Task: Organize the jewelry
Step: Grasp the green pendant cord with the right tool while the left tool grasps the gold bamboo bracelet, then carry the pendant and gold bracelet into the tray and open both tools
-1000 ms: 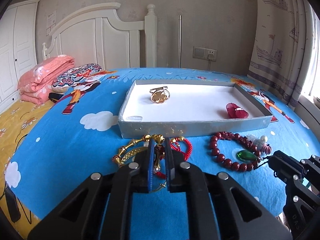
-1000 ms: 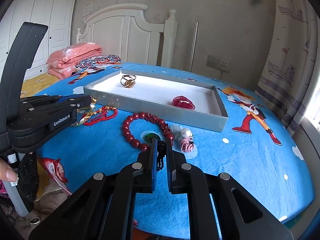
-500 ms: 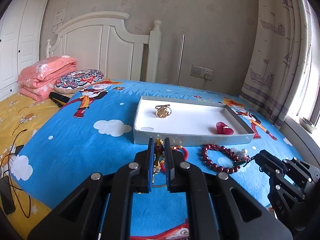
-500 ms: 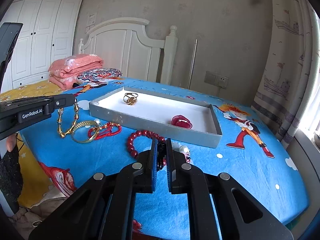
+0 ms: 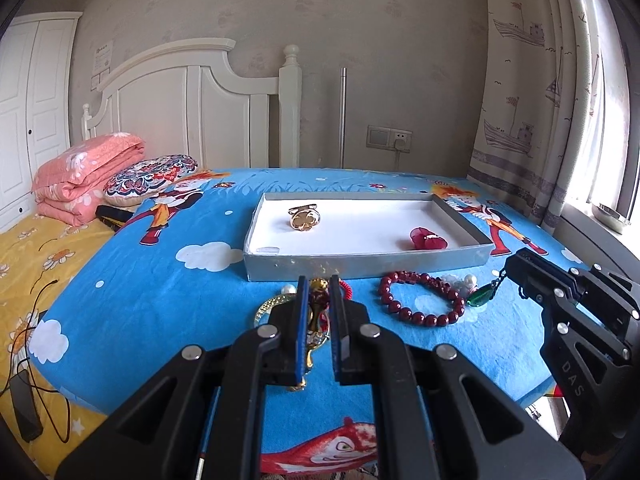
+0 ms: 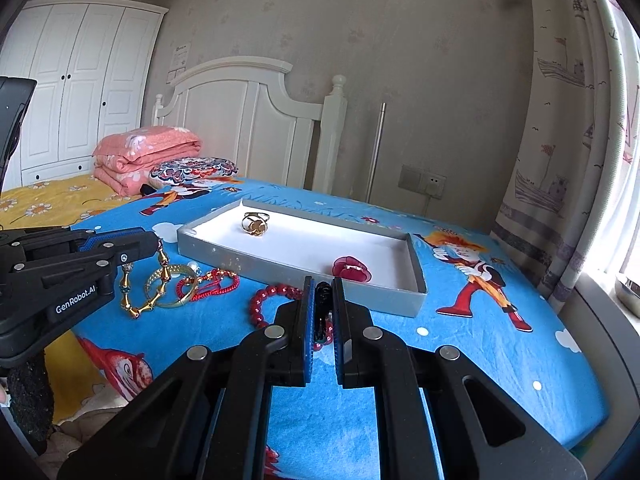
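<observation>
My left gripper (image 5: 319, 280) is shut on a gold link bracelet (image 6: 160, 268), which hangs in a loop from its tips above the blue bedspread. My right gripper (image 6: 322, 280) is shut on the black cord (image 6: 322, 300) of a green pendant (image 5: 478, 299), and the pendant dangles below its tips. Both hover just in front of the grey tray (image 5: 360, 266). The tray's white floor holds a gold clover ring (image 5: 305, 218) and a red flower piece (image 5: 428, 239). A dark red bead bracelet (image 5: 420, 300) lies on the bed between the grippers.
A gold bangle (image 6: 172, 284), a red cord bracelet (image 6: 212, 284) and pearl pieces (image 5: 468, 282) lie on the bedspread near the tray's front wall. A folded pink blanket (image 5: 88, 176) and a patterned pillow (image 5: 152, 172) sit at the back left. The bed edge runs close below both grippers.
Both grippers have risen and drawn back from the tray. The gold bracelet and the green pendant have come up off the bedspread and now hang from the shut jaws.
</observation>
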Available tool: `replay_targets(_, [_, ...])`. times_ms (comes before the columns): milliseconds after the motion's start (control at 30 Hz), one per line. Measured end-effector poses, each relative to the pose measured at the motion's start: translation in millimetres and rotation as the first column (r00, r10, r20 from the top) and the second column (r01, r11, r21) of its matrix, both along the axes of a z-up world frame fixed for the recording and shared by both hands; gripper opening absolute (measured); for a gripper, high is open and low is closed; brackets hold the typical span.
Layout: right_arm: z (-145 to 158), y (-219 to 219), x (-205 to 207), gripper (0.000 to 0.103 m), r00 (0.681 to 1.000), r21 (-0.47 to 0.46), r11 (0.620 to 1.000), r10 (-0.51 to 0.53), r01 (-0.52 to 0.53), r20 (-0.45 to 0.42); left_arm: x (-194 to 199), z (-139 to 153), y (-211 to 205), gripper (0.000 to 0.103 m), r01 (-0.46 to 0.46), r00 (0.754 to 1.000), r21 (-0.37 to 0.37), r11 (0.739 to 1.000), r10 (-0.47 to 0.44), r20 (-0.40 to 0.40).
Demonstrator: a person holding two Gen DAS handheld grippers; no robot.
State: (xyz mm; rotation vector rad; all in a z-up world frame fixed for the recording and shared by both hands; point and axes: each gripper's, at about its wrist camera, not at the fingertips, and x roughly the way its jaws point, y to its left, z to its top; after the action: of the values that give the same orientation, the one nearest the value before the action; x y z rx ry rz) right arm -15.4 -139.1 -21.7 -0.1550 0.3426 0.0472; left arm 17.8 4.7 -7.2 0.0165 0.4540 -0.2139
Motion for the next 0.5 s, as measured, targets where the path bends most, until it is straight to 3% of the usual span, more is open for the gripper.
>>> replay_targets(500, [7,7,18,0.009,1.000,-0.035,0.999,0.018,-0.018,0.002,18,9,-15,0.009,0.029,1.000,0.037,0.999,-0.029,0.002])
